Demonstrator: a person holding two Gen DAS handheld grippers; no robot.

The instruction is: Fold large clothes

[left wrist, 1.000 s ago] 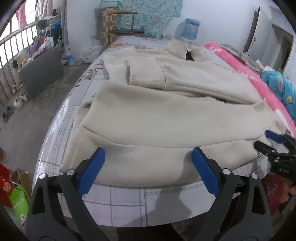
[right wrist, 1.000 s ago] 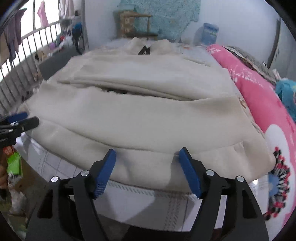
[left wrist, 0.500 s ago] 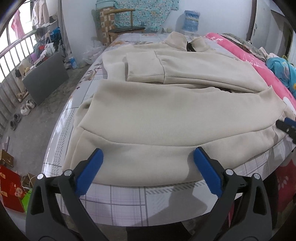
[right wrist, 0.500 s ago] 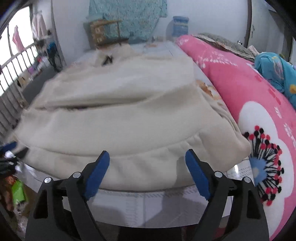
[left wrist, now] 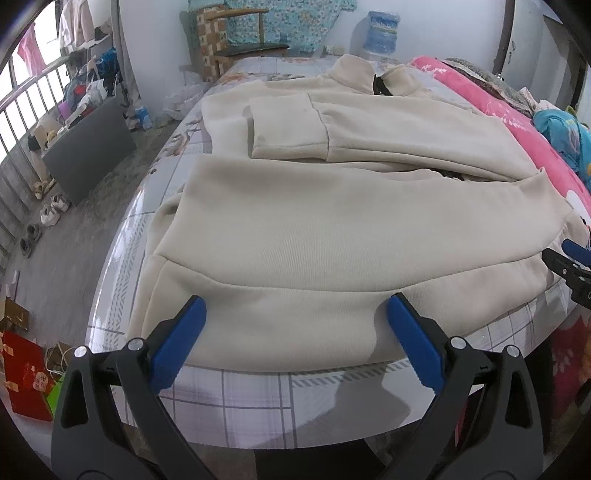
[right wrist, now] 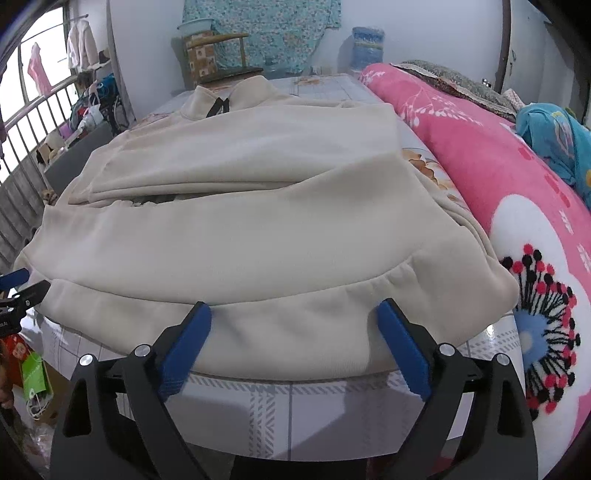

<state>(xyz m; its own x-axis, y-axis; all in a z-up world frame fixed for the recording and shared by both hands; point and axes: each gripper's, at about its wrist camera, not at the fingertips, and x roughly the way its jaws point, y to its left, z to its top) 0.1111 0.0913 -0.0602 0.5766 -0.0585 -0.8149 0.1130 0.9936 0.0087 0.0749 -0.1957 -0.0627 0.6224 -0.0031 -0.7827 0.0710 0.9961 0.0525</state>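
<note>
— Since the earlier pictures, what has changed?

— Right tongs (right wrist: 291, 325) have just been opening and now stand wide apart, nothing pinched; they have also slid along the hem toward the pink blanket (right wrist: 517, 206).

— And the left tongs (left wrist: 295, 321)?

— Spread wide too, empty, at the near hem, as before.

— Where is the cream sweatshirt (left wrist: 332, 229)?

— It lies flat across the checked bed cover (left wrist: 280, 391), hem at the near edge, the blue pads of both tongs just at that hem. One sleeve (left wrist: 291, 125) is folded over the chest, and the lower body is folded up over it.

— Farther back?

— Its collar (left wrist: 354, 72) is at the far end. Beyond stand a wooden chair (left wrist: 236, 37) and a water jug (left wrist: 380, 29) against the wall.
</note>
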